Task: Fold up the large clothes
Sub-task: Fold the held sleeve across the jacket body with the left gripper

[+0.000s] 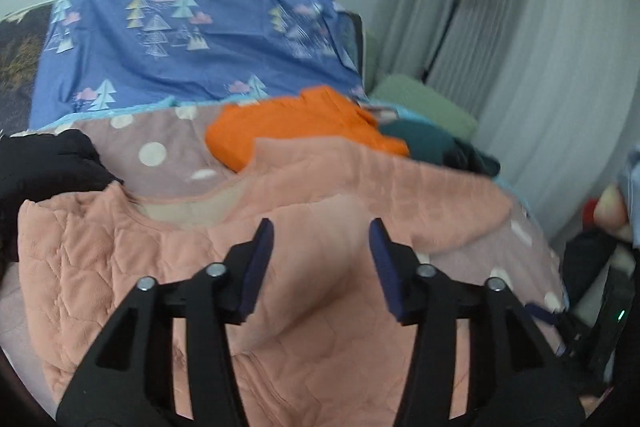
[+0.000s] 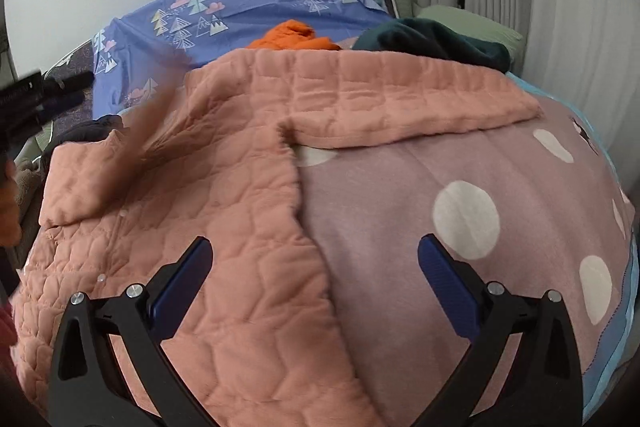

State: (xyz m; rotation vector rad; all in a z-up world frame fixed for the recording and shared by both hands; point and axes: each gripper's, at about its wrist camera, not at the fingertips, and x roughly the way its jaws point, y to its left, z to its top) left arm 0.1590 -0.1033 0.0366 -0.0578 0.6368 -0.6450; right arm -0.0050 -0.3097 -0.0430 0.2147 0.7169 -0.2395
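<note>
A large pink quilted garment (image 1: 168, 259) lies spread on the bed, neckline toward the far side, one sleeve stretched right. It also shows in the right wrist view (image 2: 224, 195), with its sleeve (image 2: 400, 95) lying across the top. My left gripper (image 1: 322, 227) is open and empty, hovering over the garment's middle. My right gripper (image 2: 314, 247) is open and empty, above the garment's right edge where it meets the mauve dotted blanket (image 2: 464, 211). The left gripper also shows at the left edge of the right wrist view (image 2: 44, 91).
An orange garment (image 1: 296, 127), a dark teal one (image 1: 424, 139) and a black one (image 1: 44, 163) lie beyond the pink garment. A blue tree-print sheet (image 1: 192, 39) covers the far side. A green pillow (image 1: 424, 103) and grey curtains (image 1: 540, 47) stand right.
</note>
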